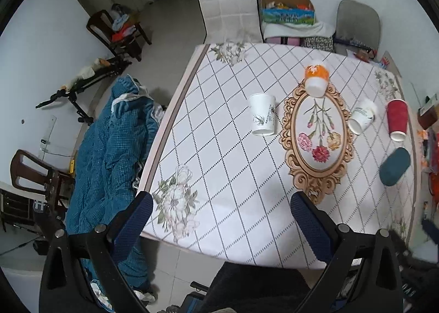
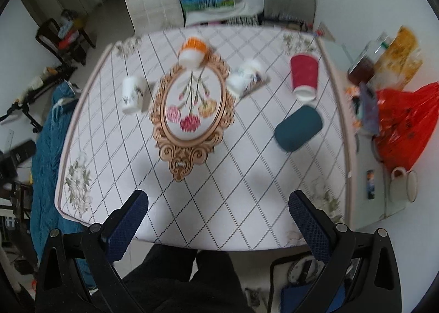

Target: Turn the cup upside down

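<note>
Left gripper [image 1: 221, 210] and right gripper [image 2: 218, 207] (both spread apart) hover above table [image 1: 219, 165].

Cups on worktop [image 1: 225, 181]: five.
- White paper cup with green plant print: two [image 1: 262, 114] [image 1: 362, 116].
- Orange-and-white paper cup: one [image 1: 316, 77].
- Red ribbed paper cup with white rim: one [image 1: 397, 119].
- Dark teal cup lying on its side: one [image 1: 395, 166].

Beside worktop: white enamel mug, one [image 2: 403, 185]; red plastic bag, one [image 2: 406, 126].

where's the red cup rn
The red cup stands near the table's right edge in both views, between the white cup and the dark teal cup.
</note>
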### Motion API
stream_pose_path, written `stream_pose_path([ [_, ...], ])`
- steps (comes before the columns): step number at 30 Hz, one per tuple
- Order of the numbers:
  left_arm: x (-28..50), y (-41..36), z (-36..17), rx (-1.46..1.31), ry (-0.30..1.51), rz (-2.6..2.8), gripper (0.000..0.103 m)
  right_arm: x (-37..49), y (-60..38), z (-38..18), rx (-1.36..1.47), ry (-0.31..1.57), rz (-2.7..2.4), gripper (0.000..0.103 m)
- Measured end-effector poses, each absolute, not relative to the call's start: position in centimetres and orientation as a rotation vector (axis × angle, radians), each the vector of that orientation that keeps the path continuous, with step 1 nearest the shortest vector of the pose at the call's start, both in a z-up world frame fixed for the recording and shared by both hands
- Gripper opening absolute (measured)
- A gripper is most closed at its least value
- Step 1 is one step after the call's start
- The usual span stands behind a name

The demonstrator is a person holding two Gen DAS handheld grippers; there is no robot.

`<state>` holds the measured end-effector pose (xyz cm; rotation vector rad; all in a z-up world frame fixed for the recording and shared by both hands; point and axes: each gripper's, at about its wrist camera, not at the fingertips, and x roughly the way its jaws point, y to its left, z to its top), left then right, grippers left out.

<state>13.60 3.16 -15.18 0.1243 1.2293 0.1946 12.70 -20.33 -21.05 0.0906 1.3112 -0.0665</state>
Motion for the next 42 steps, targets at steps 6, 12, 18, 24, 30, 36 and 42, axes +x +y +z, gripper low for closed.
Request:
stream_pose_path([
  [6, 19.5, 4.5, -18.7, 0.139, 1.291, 0.183, 0.103, 15.3, -19.2, -26.8, 0.118, 1.431, -0.103, 0.103],
  [12, 25.6, 5.6, -22.4, 0.134, 1.373, 0.14, 0.103, 17.7, -18.8, -30.6, 0.12, 1.513, -0.159, 0.103],
  [18, 31.5, 4.6, -26.9, 0.138, 1.478, 0.044, 0.102, 20.2, -19.0, -33.5, 0.136, 1.563, -0.227, 0.103],
  [24, 35.4, 2.6, -31.5, 0.169, 1.563, -0.044, 0.099, 22.7, -19.2, -36.2, 0.131, 1.602, -0.288, 0.103],
  [30, 37.7, 1.3, -34.3, 0.172, 1.616, -0.099, 0.099, 24.3, -19.6, -38.0, 0.122, 1.64, -0.323, 0.103],
  [36, 38.6, 0.4, -36.1, 0.186, 1.644, -0.132, 0.099, 25.3, -20.1, -38.7, 0.131, 1.666, -0.342, 0.103],
  [42, 38.3, -0.3, -37.9, 0.241, 1.665, -0.15, 0.098, 25.8, -21.0, -39.4, 0.152, 1.689, -0.349, 0.103],
])
